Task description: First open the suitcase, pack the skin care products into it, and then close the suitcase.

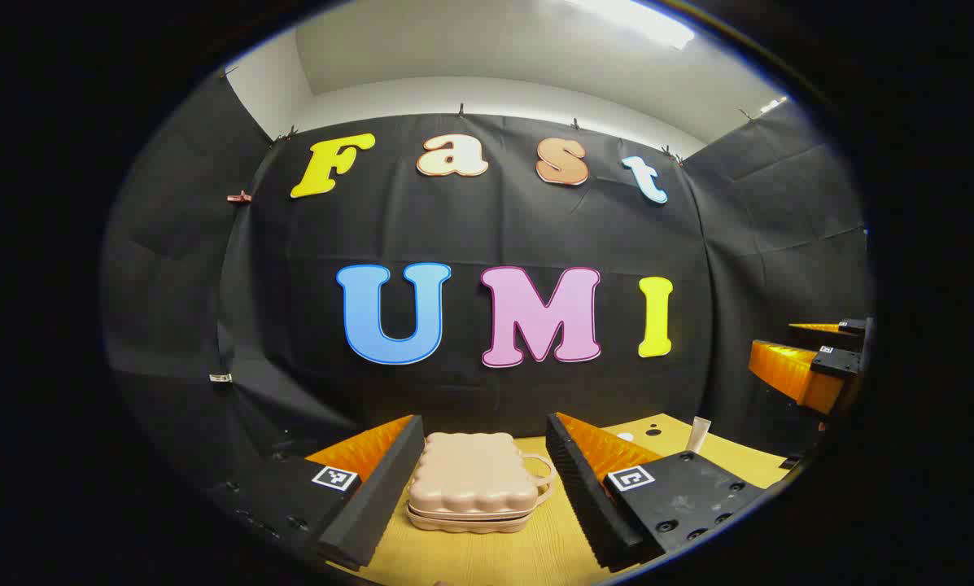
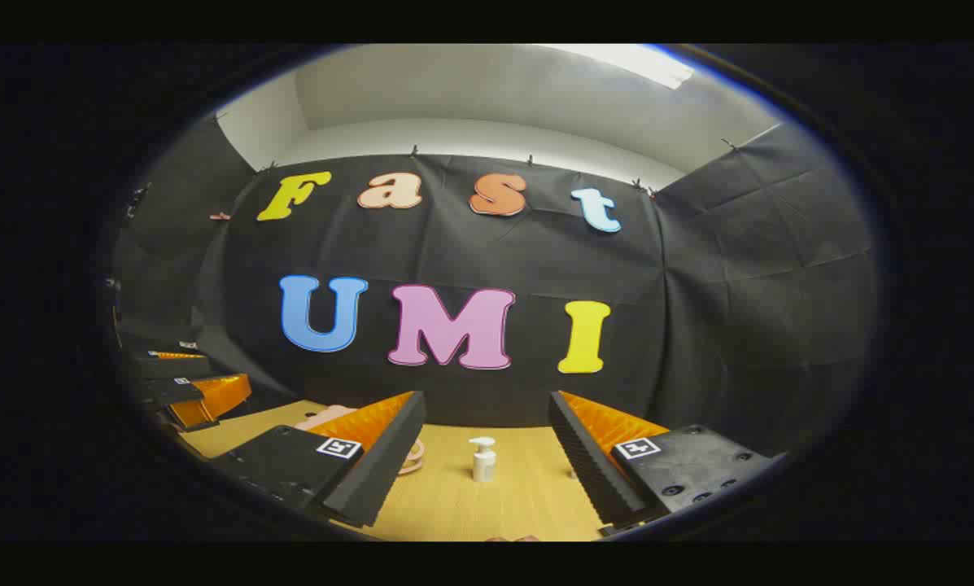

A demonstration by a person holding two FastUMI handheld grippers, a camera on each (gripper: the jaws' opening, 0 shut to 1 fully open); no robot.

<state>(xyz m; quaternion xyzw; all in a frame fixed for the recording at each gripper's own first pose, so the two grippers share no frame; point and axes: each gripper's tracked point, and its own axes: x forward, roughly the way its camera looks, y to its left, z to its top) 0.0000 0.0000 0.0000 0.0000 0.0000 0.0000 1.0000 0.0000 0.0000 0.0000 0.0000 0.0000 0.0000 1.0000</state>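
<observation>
1. The worktop (image 1: 552, 545) is the biggest thing here: a flat, pale yellow wood-grain board carrying everything else.
2. The suitcase (image 1: 472, 482) lies flat on it, lid down and closed. It is a small, peach-pink hard shell with a rounded, scalloped outline and a puffy, ridged top. A seam runs round its side, and a loop handle (image 1: 542, 470) sticks out from its right edge. It looks light and stiff but smooth, so I judge it may slide when prised. The seam edge or the handle seems the best place to take hold, with the other tool steadying the base.
3. The left tongs (image 1: 484, 456) are spread wide, empty, hovering just in front of the suitcase, one finger on either side of it and not touching.
4. The right tongs (image 2: 487, 435) are likewise spread apart and hold nothing, off to the suitcase's right.
5. A small white pump bottle (image 2: 482, 460) stands upright on the worktop, well to the right of the suitcase. It is probably light, rigid plastic and easy to tip; gripping the body below the pump looks safest.
6. A pale tube (image 1: 697, 435) stands to the suitcase's far right, partly hidden.
</observation>
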